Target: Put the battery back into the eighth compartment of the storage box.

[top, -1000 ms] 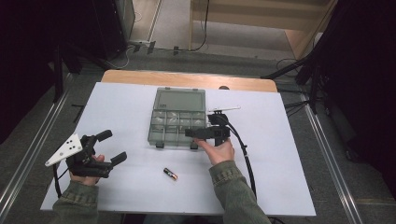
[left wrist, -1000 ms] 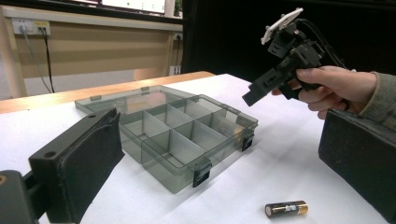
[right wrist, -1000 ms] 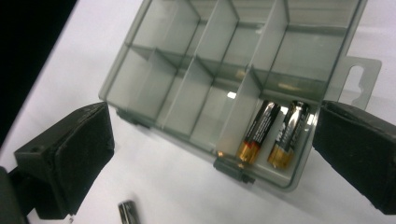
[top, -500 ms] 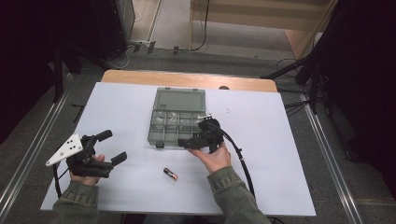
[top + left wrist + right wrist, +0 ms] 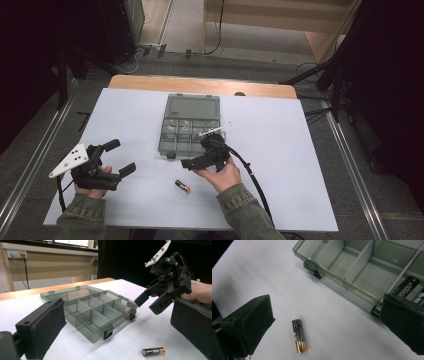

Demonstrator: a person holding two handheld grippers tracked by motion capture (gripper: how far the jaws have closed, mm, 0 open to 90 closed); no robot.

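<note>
While both jaws gape empty, the right gripper hides the box's corner batteries.

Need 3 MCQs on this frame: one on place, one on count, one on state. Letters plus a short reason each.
1. Where does the loose battery lie?
A. in a compartment of the box
B. on the white table, in front of the box
C. between the left tool's jaws

2. How many latches show on the front wall of the organizer box?
A. two
B. four
C. none

3. How does the right tool stand?
A. shut on the battery
B. shut on the box lid
C. open, holding nothing

Answers:
1 B: the high view shows it on the bare table, apart from the box, nearer the person.
2 A: the left gripper view shows two black latches on that wall.
3 C: the right gripper view shows its jaws wide apart with the battery lying free on the table between them.
</note>
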